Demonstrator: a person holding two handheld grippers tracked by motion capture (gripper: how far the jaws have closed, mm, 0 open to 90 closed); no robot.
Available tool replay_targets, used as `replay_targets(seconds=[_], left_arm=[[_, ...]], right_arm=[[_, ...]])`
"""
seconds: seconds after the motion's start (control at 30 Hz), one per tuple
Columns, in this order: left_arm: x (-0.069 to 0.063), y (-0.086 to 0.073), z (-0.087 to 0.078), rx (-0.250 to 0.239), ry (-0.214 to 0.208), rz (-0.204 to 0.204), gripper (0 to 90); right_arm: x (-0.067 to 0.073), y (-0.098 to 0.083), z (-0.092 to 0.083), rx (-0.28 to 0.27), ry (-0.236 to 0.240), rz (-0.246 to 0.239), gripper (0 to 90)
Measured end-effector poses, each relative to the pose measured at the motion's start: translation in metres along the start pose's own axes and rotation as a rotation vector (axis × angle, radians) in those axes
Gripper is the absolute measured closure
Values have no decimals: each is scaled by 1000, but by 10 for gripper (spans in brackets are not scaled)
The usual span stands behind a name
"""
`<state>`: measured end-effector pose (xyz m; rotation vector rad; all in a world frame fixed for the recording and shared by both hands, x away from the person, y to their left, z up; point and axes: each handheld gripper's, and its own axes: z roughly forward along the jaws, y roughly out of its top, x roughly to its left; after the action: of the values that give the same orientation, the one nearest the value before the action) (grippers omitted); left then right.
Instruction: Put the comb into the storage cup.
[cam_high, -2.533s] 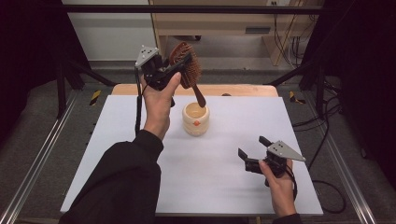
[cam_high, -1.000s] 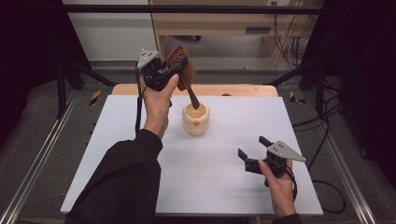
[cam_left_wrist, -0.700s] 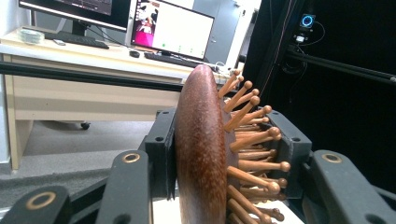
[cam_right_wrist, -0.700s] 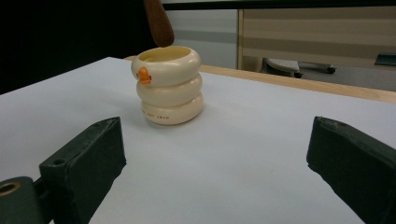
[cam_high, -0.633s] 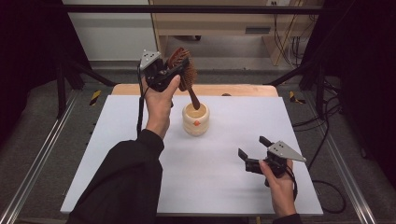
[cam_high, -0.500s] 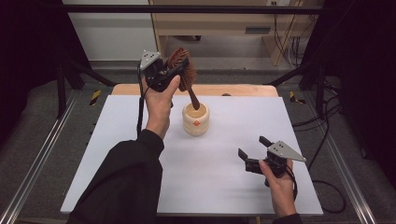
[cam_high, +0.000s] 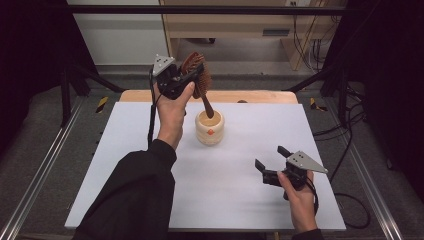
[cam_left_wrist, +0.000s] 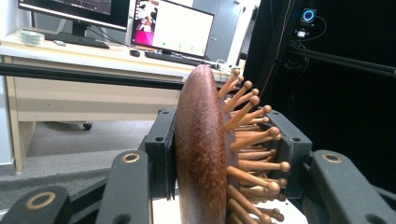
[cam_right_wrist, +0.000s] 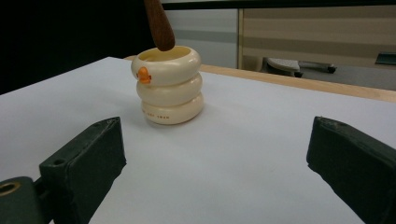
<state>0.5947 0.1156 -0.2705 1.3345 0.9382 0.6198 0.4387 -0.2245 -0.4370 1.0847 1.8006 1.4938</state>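
High view: white table (cam_high: 125, 165) w/ a wooden strip along its far edge, dark curtains at both sides. L gripper (cam_high: 192, 79), held up in the person's L hand (cam_high: 172, 112) over the far-left-centre of the table, is clamped on the head of a brown wooden brush (cam_high: 197, 75); the brush hangs handle-down, slanting toward the right, w/ the handle tip at the mouth of a cup (cam_high: 209, 129). Cup is cream, ribbed like three stacked rings, w/ a small orange mark on its near side; it stands upright on the table, centre-far, just right of the L hand. L gripper view: both jaws press the brush head (cam_left_wrist: 201, 149), one on its smooth back, the other against the round-tipped wooden pins; a desk w/ monitors sits far behind. R gripper (cam_high: 271, 164) rests low at the near-right of the table, well apart from the cup, in the R hand (cam_high: 297, 192); jaws spread wide, nothing between them. R gripper view: cup (cam_right_wrist: 170, 86) far-left of centre, handle tip (cam_right_wrist: 159, 25) just at its rim; can't tell if tip touches the cup.
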Motion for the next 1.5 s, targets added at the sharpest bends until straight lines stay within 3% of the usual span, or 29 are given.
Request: replay_targets(seconds=[0.77, 1.5], left_arm=[[-5, -29, 11, 48, -6, 3, 509], [-1, -50, 18, 74, 4, -11, 509]], right_arm=[[0, -1, 1, 8, 5, 9, 44], [0, -1, 2, 12, 7, 3, 44]])
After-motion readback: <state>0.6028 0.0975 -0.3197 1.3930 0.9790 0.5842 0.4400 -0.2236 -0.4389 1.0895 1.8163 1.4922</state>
